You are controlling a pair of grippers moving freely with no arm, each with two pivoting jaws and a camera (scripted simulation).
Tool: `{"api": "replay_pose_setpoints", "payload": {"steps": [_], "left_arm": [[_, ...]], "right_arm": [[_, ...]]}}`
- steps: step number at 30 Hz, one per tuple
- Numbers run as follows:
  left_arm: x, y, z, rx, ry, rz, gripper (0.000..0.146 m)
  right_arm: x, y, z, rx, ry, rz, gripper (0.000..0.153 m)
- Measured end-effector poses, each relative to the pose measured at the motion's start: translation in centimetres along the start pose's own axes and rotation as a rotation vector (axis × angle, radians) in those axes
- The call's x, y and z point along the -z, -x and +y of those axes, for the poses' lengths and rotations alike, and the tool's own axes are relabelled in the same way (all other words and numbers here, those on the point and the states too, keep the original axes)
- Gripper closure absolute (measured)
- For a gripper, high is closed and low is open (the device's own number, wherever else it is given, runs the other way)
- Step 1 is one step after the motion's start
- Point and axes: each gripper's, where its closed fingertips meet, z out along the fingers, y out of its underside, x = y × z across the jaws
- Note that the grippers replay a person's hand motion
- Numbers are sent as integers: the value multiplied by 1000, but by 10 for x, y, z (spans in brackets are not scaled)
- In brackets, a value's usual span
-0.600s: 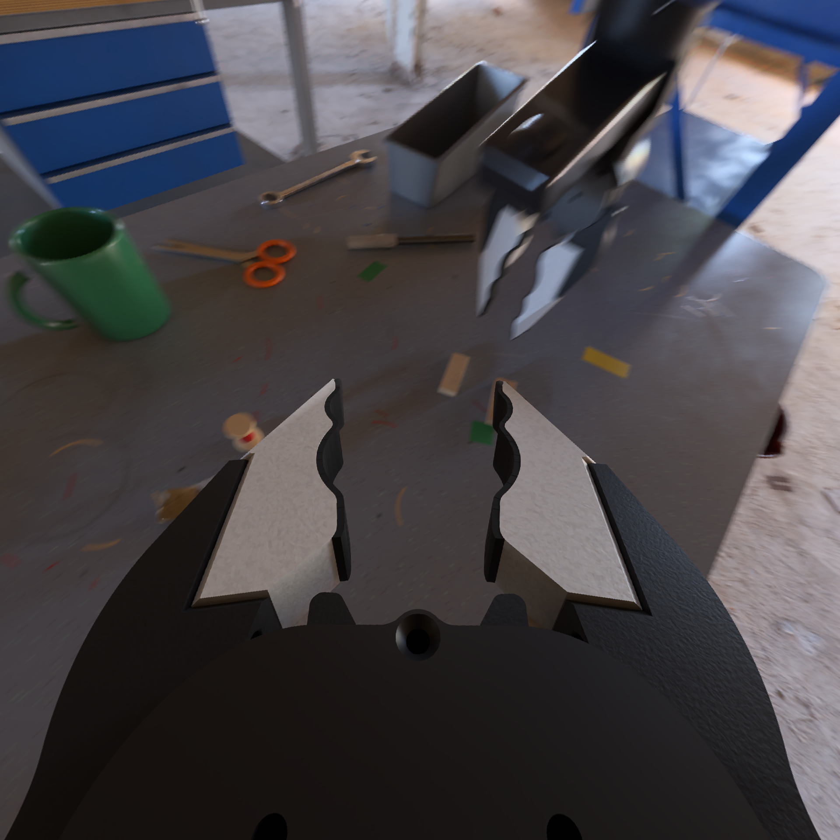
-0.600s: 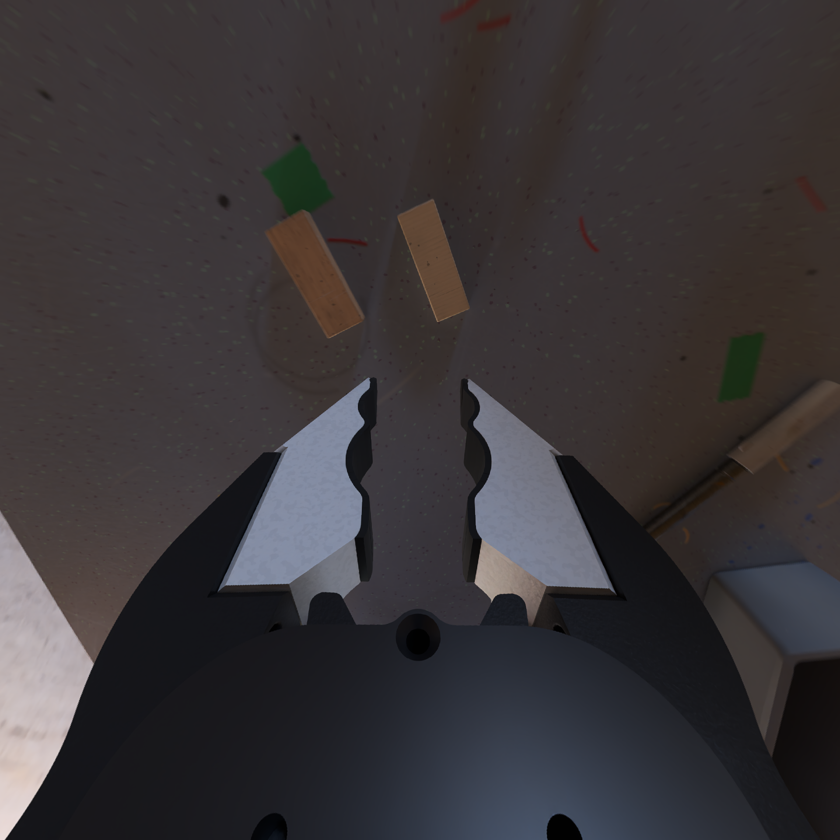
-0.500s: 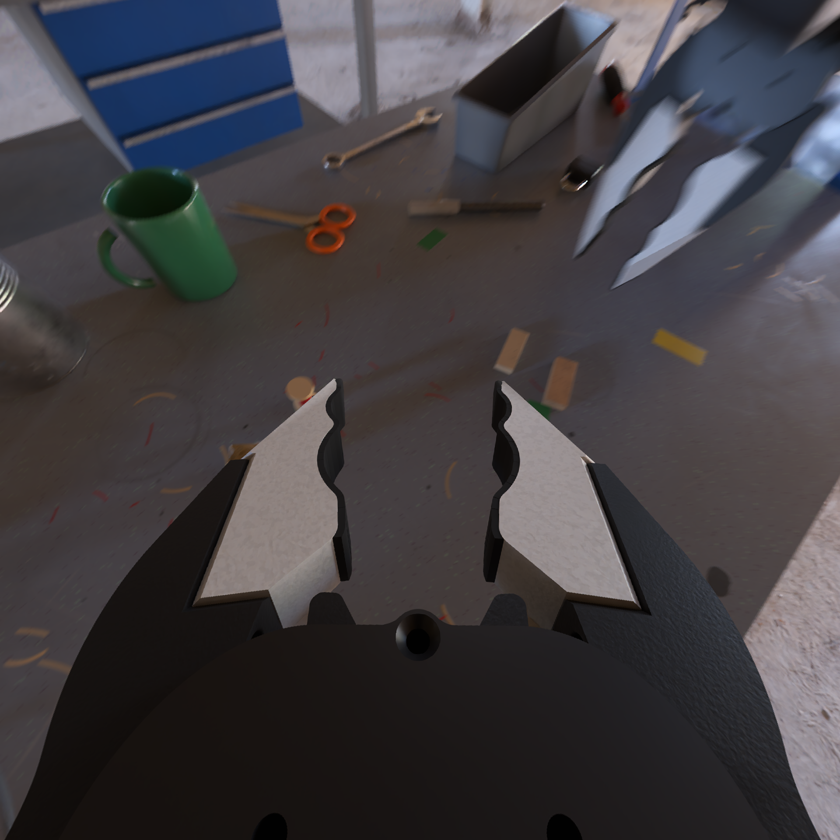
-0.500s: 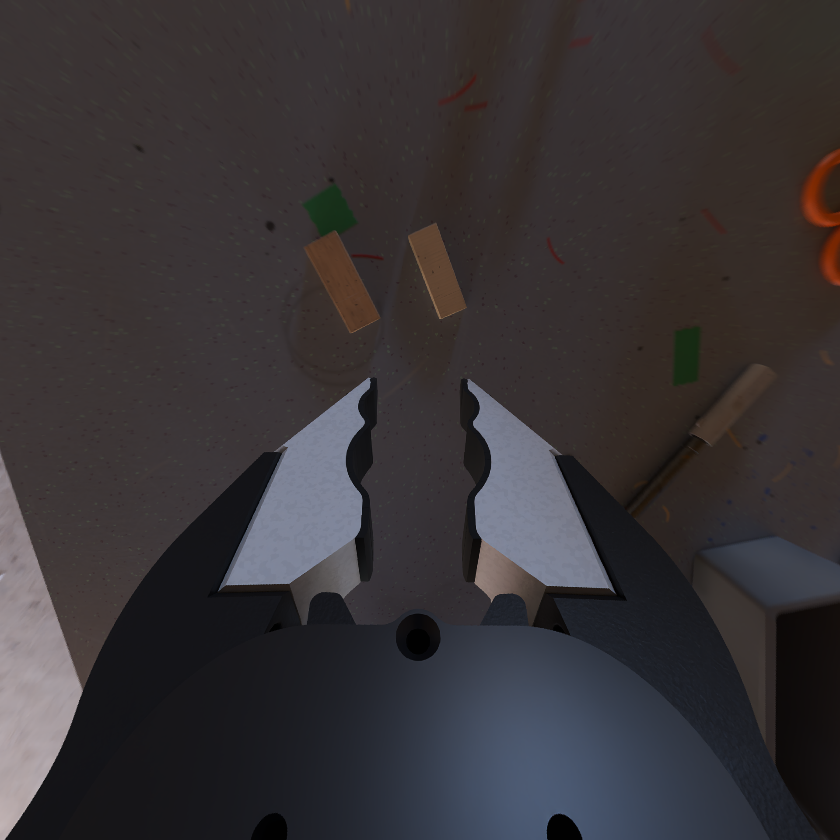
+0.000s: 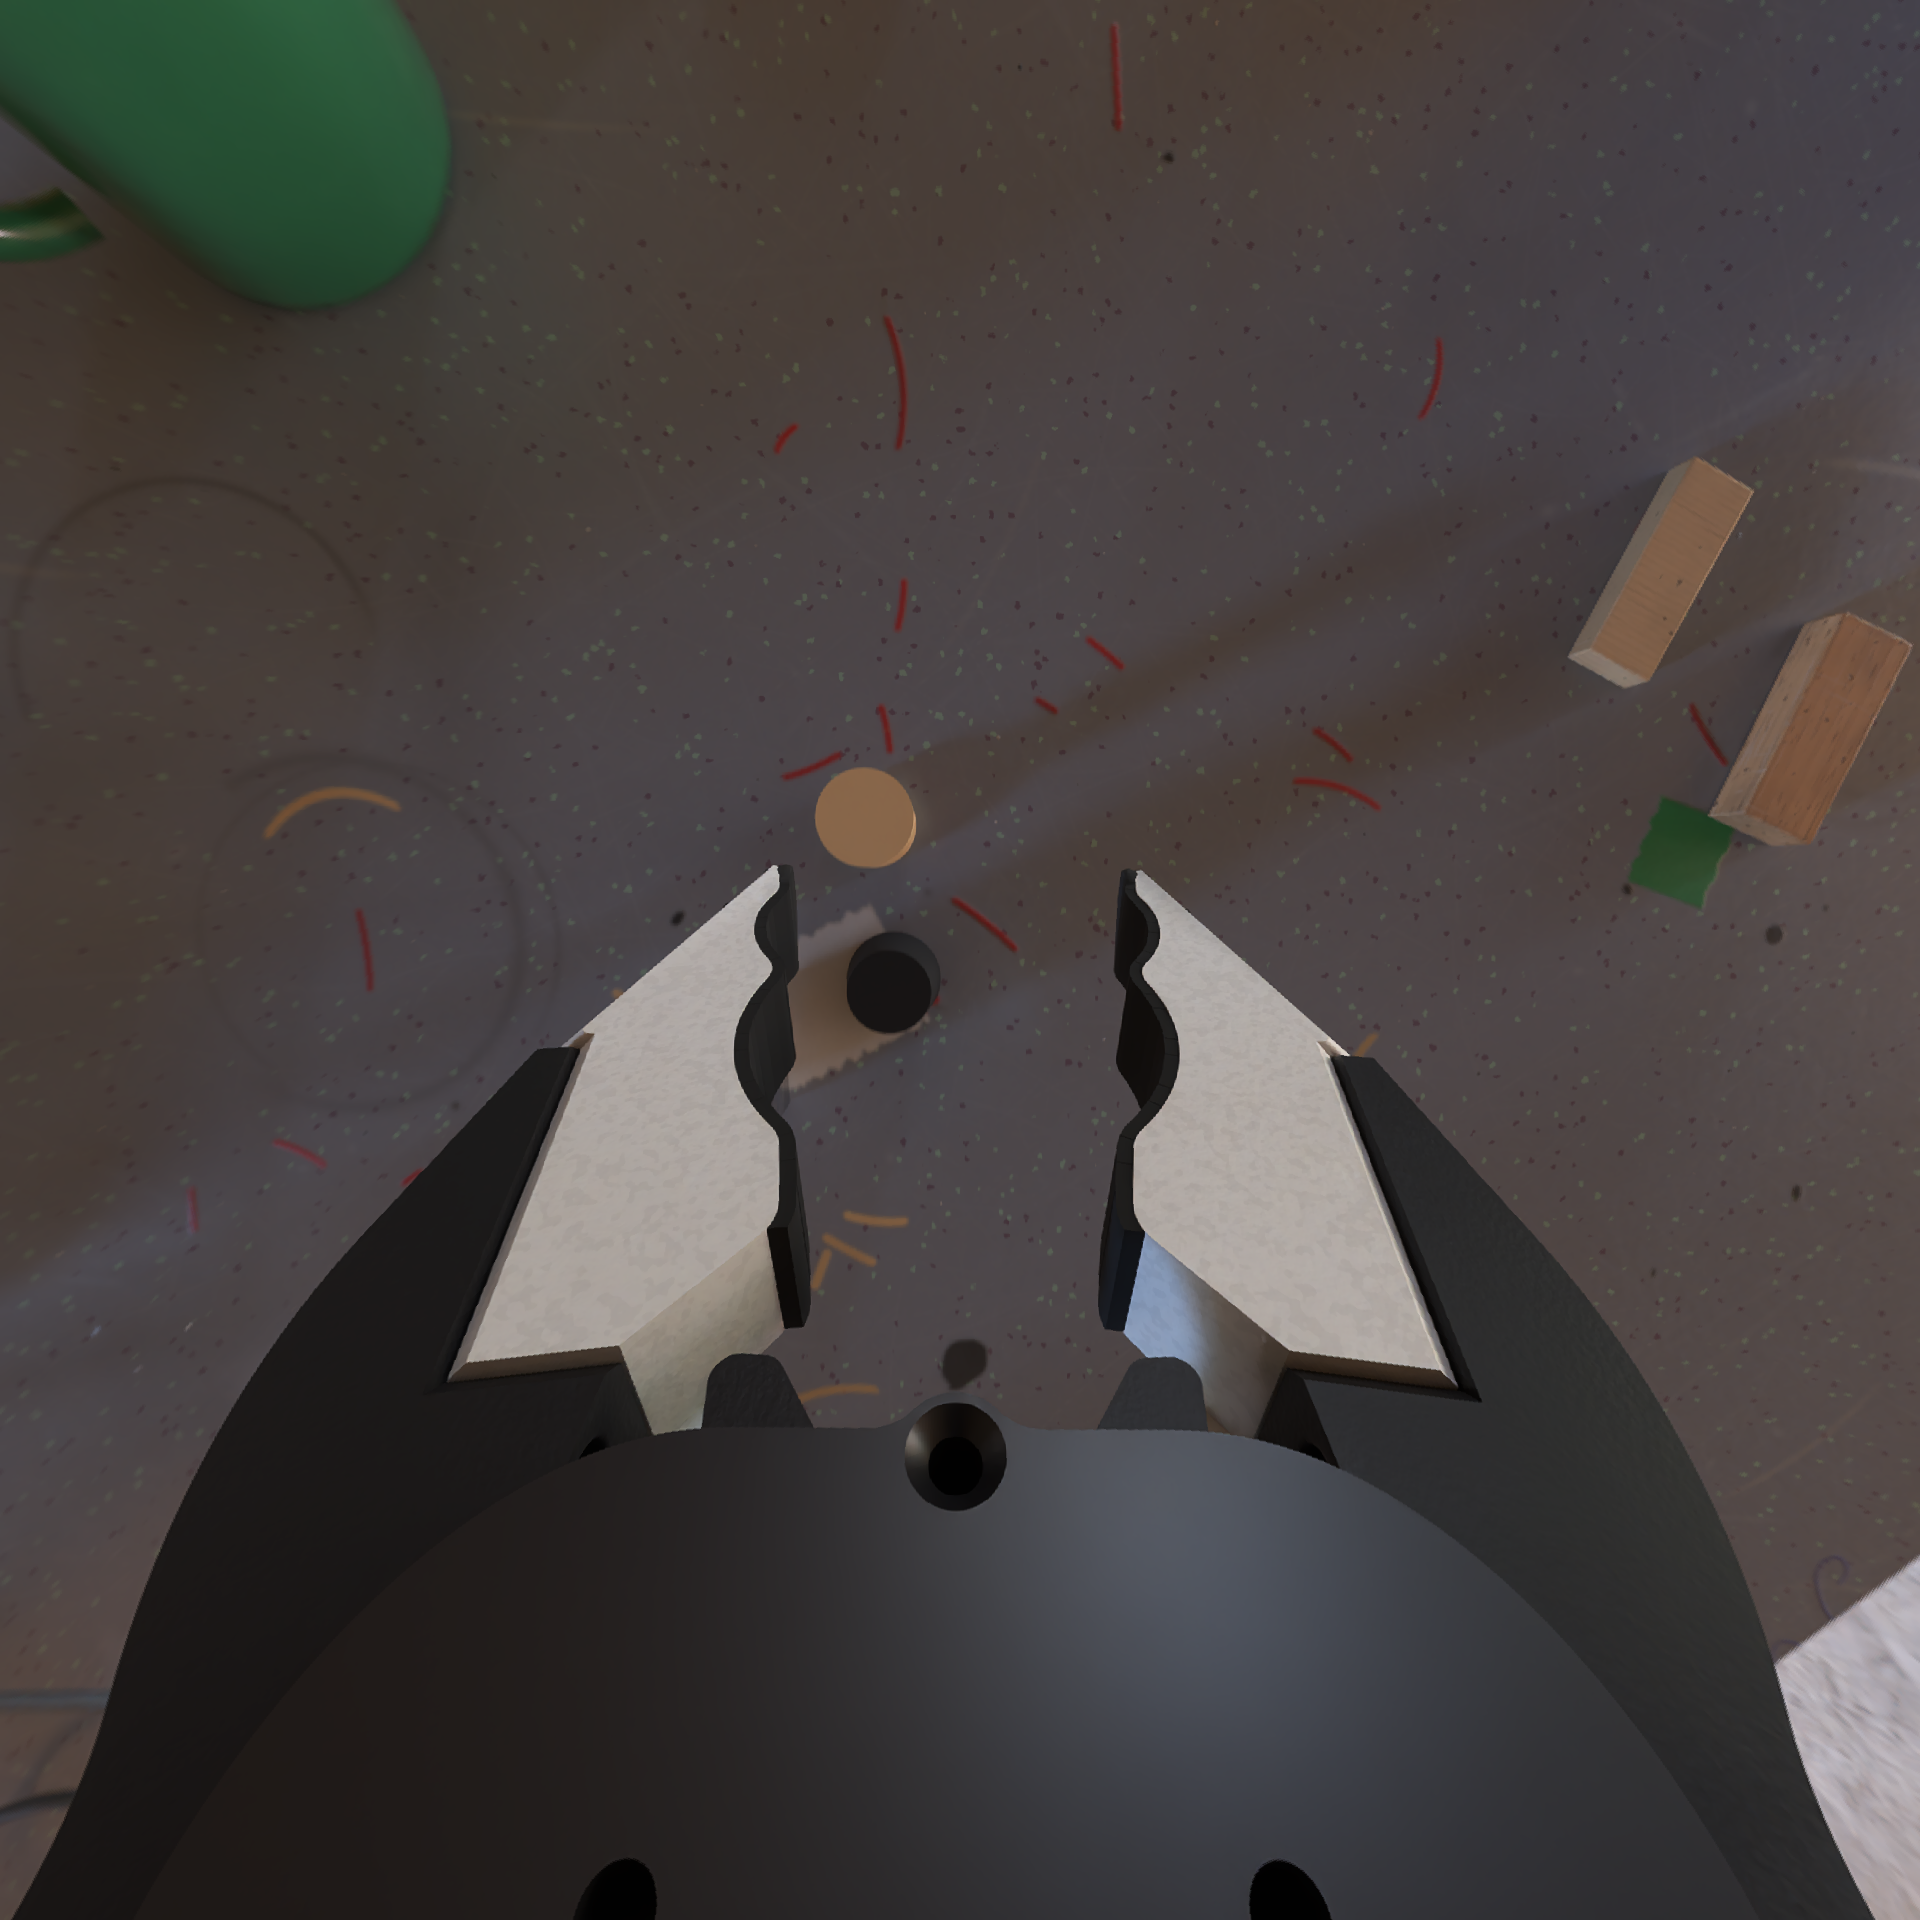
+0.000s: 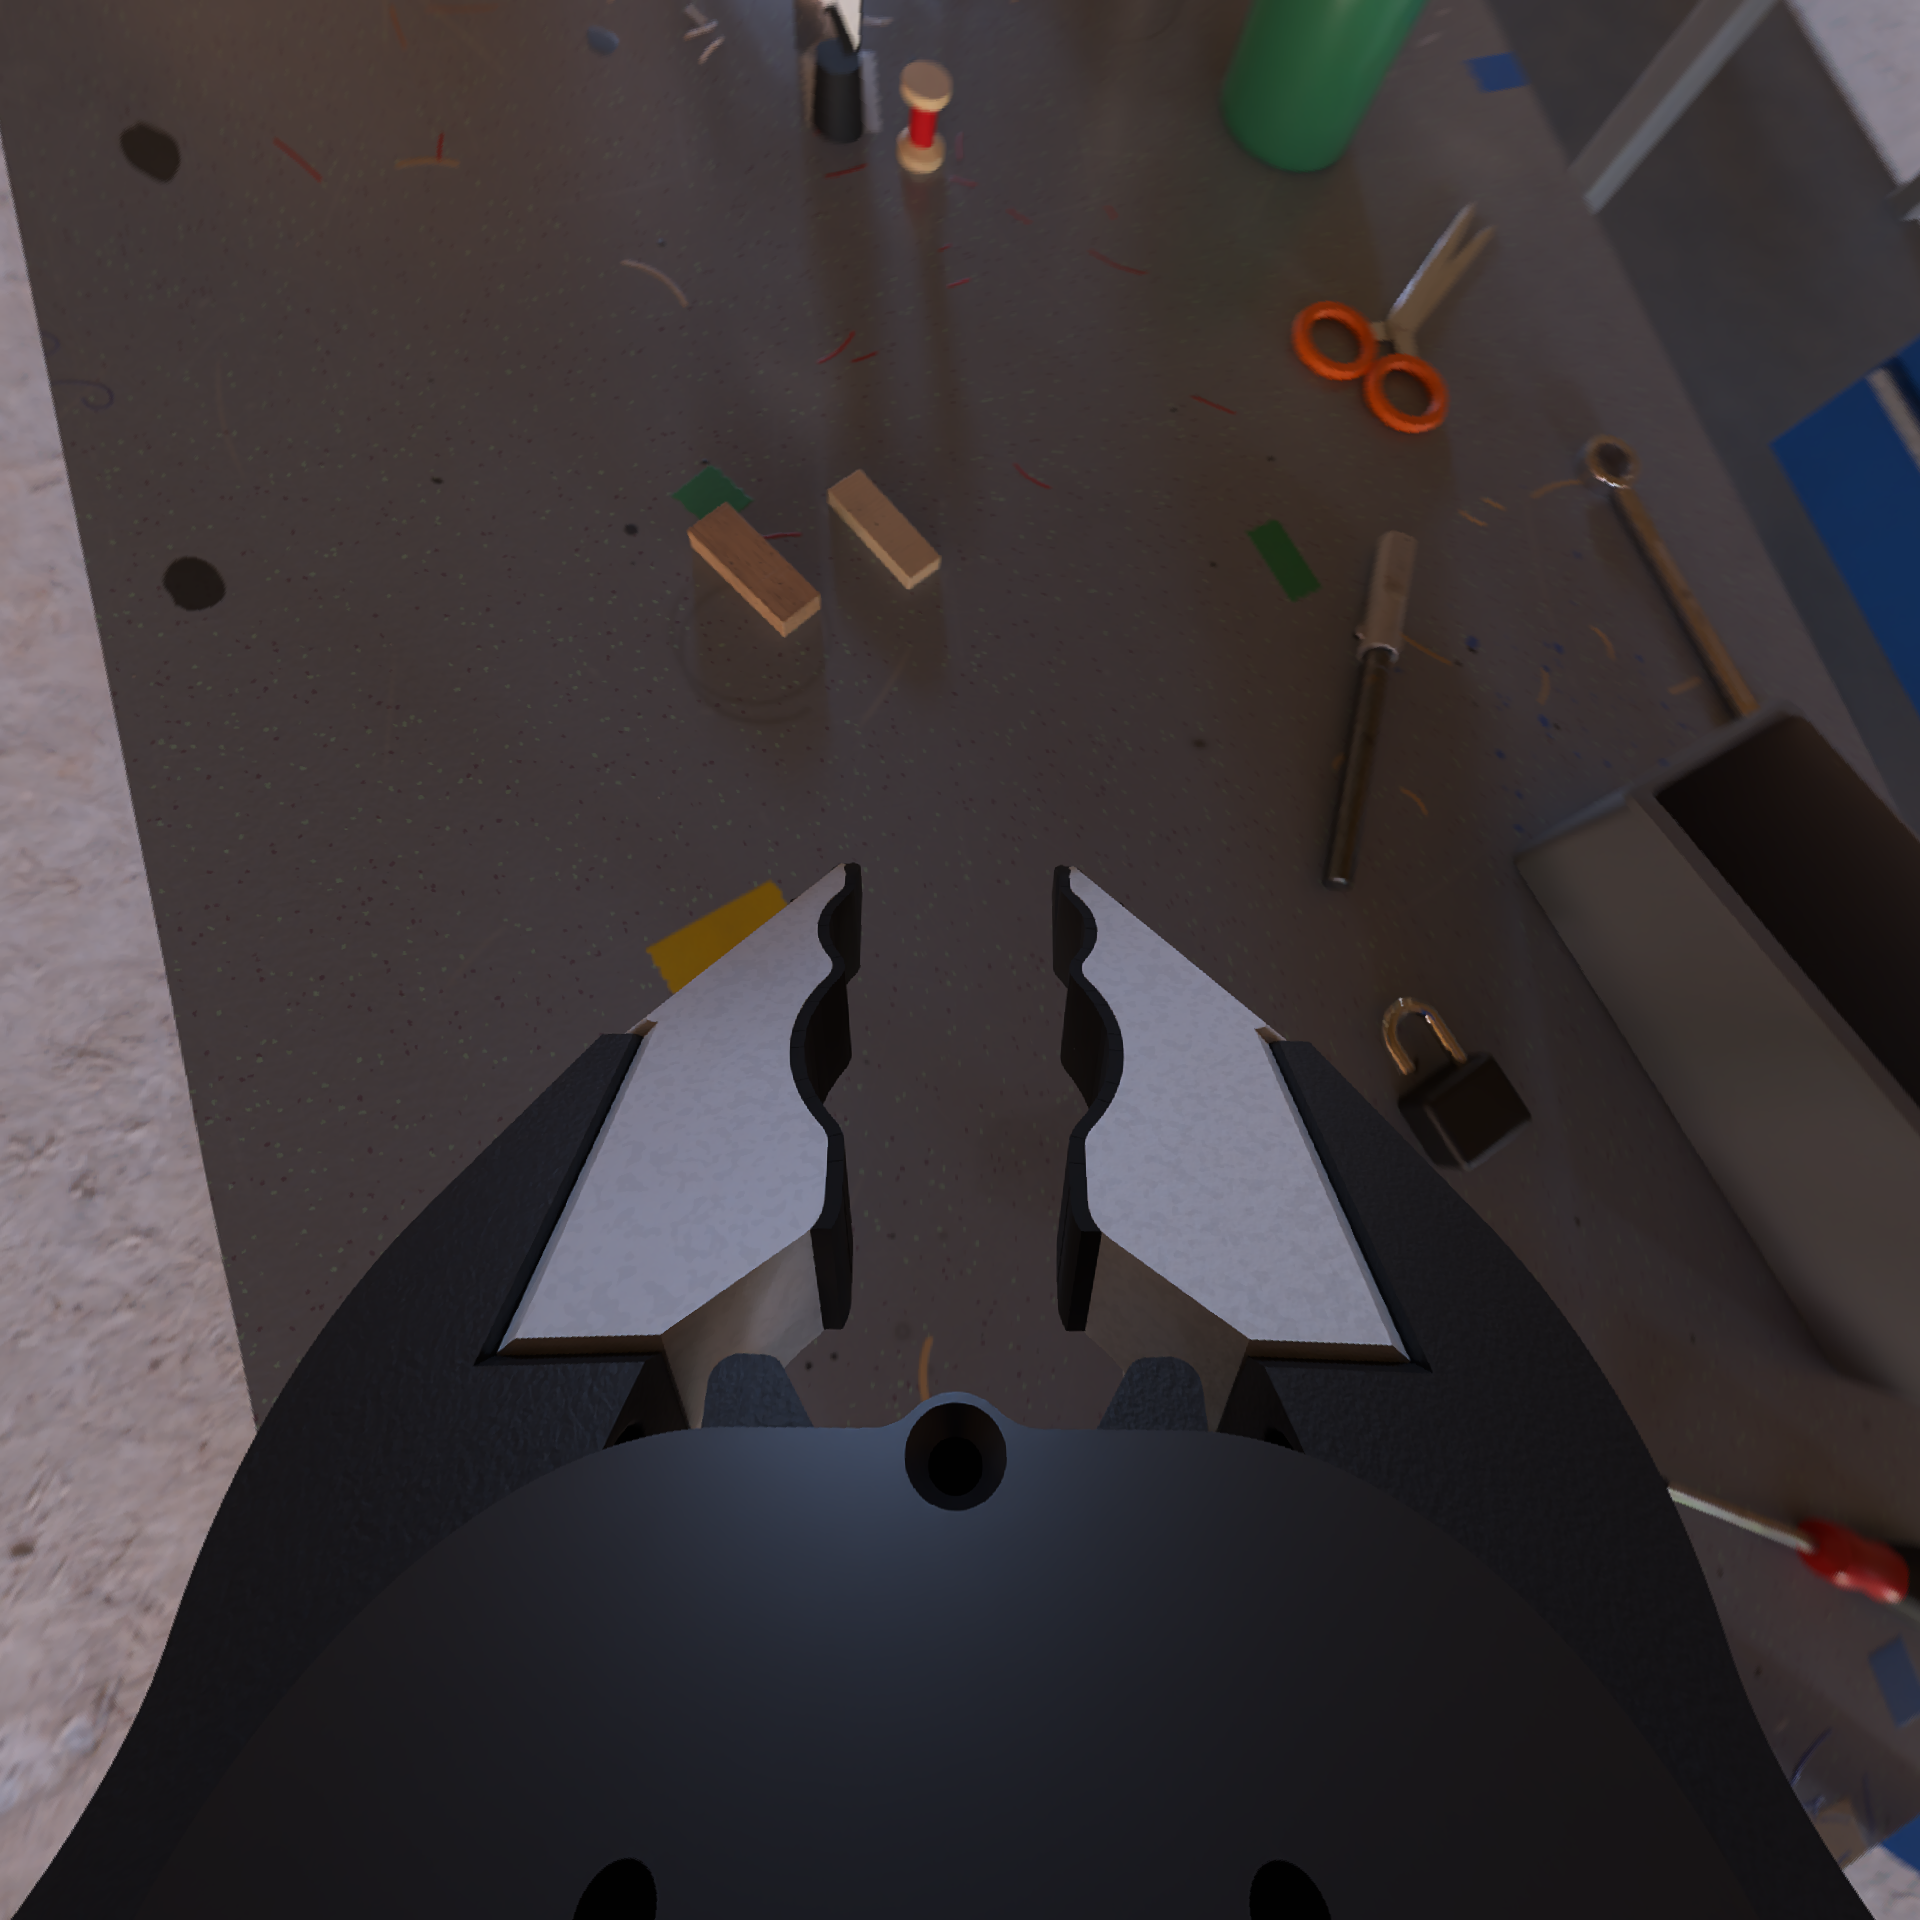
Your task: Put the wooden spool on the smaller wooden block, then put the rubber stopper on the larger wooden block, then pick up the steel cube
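In the left wrist view I look straight down on the wooden spool (image 5: 864, 818) and the black rubber stopper (image 5: 891, 982), both upright. My left gripper (image 5: 956, 883) is open and empty above them, the stopper between its fingers near the left one. Two wooden blocks lie at the right, a paler one (image 5: 1662, 571) and a darker, bigger-looking one (image 5: 1813, 727). My right gripper (image 6: 956, 883) is open and empty, well back from the blocks (image 6: 753, 566) (image 6: 883, 527). The spool (image 6: 923, 114) and stopper (image 6: 837, 94) stand far off. No steel cube is in view.
A green mug (image 6: 1309, 83) stands at the far right, also showing in the left wrist view (image 5: 239, 135). Orange scissors (image 6: 1371, 364), a wrench (image 6: 1673, 582), a wooden-handled tool (image 6: 1366, 707), a metal bin (image 6: 1766, 987), a padlock (image 6: 1455, 1091) and a red screwdriver (image 6: 1849, 1558) lie along the right. The table edge (image 6: 135, 831) runs on the left.
My left gripper has tilted down and moved over the spool and stopper. My right gripper has pulled back from the blocks, which now look far smaller. Both stay open.
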Motion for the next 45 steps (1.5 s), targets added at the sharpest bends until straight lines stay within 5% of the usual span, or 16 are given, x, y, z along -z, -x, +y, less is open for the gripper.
{"api": "replay_pose_setpoints", "payload": {"steps": [11, 17, 20, 29, 36, 41, 45], "left_arm": [[-44, 12, 11, -60, 187, 10, 70], [-49, 21, 13, -91, 177, -11, 96], [-48, 21, 14, -112, 186, -16, 123], [-13, 13, -3, -134, 111, -79, 123], [52, -103, -65, -339, -124, 45, 123], [20, -206, -70, -579, -56, 143, 123], [-27, -218, -57, -630, 97, 83, 123]], "right_arm": [[50, -7, 41, -107, -135, 88, 116], [51, -3, 49, -88, -150, 75, 116], [51, 0, 50, -76, -160, 69, 116], [51, 7, 63, -83, -169, 55, 116], [57, 10, 63, -94, -210, 64, 116], [57, 15, 62, -88, -225, 61, 116], [61, 20, 64, -83, -228, 64, 116]]}}
